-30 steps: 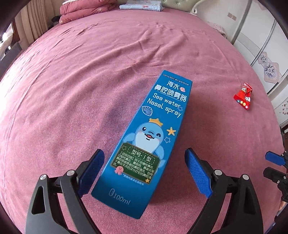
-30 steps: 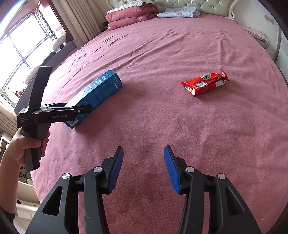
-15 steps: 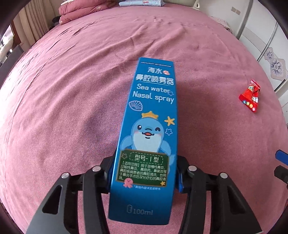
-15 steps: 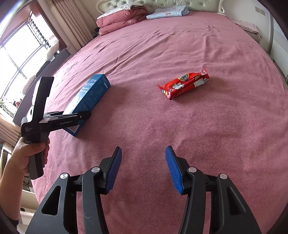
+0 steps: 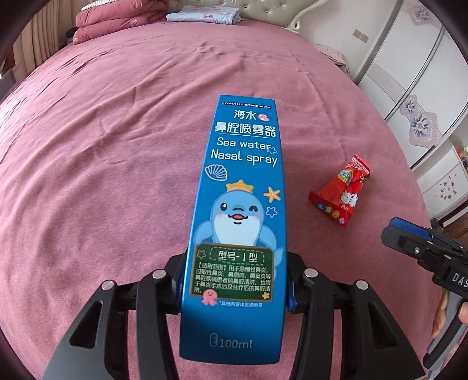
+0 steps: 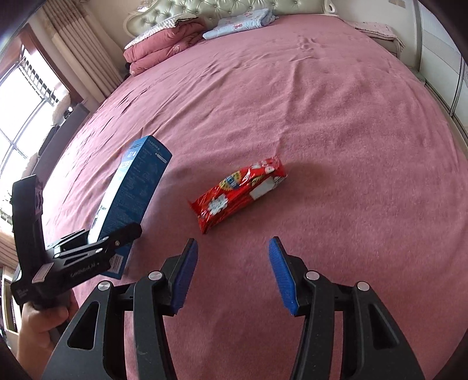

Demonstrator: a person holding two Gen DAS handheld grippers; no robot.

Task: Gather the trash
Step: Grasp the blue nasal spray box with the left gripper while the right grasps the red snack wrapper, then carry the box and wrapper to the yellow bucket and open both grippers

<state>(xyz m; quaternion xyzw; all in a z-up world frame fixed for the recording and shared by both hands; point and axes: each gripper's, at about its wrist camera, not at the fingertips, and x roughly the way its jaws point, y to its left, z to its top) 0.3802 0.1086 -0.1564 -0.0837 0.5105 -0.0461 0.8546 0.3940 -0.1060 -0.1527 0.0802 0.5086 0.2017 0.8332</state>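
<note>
My left gripper (image 5: 234,280) is shut on a tall blue nasal spray box (image 5: 239,204), gripping its lower part. The box is tilted up off the pink bedspread (image 5: 102,146). In the right wrist view the same box (image 6: 134,187) sticks up from the left gripper (image 6: 117,242). A red snack wrapper (image 6: 238,194) lies flat on the bed, just ahead of my right gripper (image 6: 231,263), which is open and empty above the bedspread. The wrapper also shows in the left wrist view (image 5: 340,191), to the right of the box.
Folded pink quilts (image 6: 166,43) and a light blue folded cloth (image 6: 239,22) lie at the head of the bed by the tufted headboard (image 6: 219,7). White wardrobe doors (image 5: 409,87) stand to the right. A window with curtains (image 6: 35,87) is to the left.
My left gripper closed on the blue box and lifted it, tilted, off the bed. My right gripper moved closer to the red wrapper and stayed open.
</note>
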